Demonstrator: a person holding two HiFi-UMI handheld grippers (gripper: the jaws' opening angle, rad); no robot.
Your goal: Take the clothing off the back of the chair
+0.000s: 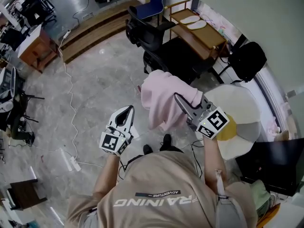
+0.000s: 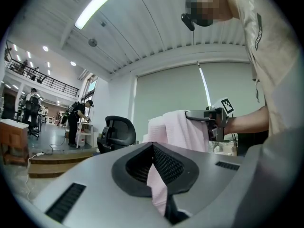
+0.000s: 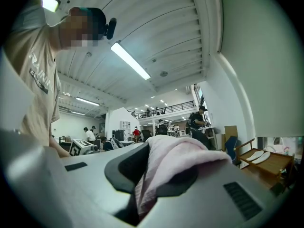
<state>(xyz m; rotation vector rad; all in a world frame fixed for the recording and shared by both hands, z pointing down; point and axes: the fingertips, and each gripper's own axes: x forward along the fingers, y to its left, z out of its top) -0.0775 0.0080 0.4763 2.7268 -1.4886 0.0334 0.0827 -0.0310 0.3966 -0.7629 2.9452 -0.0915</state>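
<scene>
Gripping pink garment (image 1: 164,101); shirt (image 1: 142,213) lettered "ADVENTURE"

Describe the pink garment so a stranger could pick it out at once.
On the grey marble floor, a black office chair stands ahead of the person. Just nearer than it, the pink garment hangs bunched from the right gripper. Unlike the hard black chair beside it, it is soft, crumpled and pale pink.

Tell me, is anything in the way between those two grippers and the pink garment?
Nothing visible. Both already hold the pink garment: the right gripper is clamped on a thick fold, the left gripper pinches a thin strip.
</scene>
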